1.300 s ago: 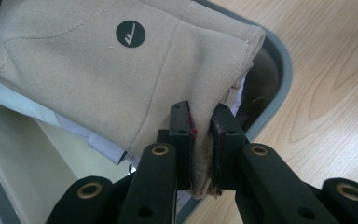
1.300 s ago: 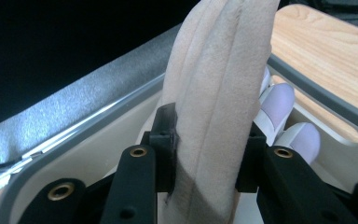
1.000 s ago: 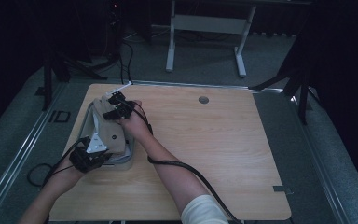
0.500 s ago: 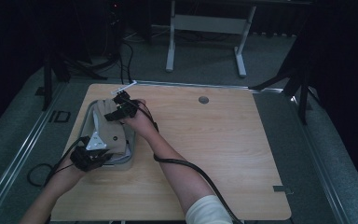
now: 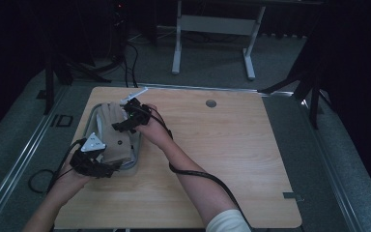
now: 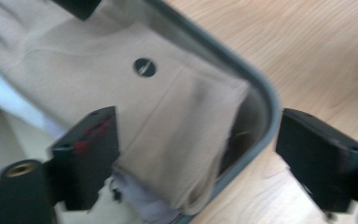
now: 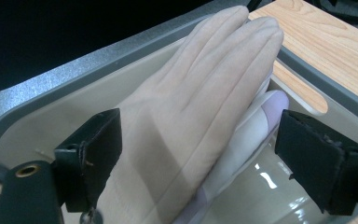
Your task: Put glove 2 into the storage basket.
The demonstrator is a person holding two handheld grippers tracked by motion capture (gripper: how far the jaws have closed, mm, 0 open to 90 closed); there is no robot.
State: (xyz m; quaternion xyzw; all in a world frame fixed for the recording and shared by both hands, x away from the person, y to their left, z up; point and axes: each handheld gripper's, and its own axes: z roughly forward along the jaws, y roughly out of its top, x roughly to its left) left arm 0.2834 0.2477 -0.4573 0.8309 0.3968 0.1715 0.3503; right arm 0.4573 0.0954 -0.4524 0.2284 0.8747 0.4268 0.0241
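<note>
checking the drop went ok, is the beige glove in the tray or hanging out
In: the beige glove lies flat inside the tray, fingertips near the far rim.

right gripper (image 7: 193, 158): jaws wide, just been opening, nothing pinched | glove (image 7: 196, 112): beige, flat in tray (image 7: 51, 100), fingers toward 1 o'clock, lies between jaws | pale second glove (image 7: 256, 126) under it at 3 o'clock | table (image 7: 326, 42) at 2 o'clock
</note>
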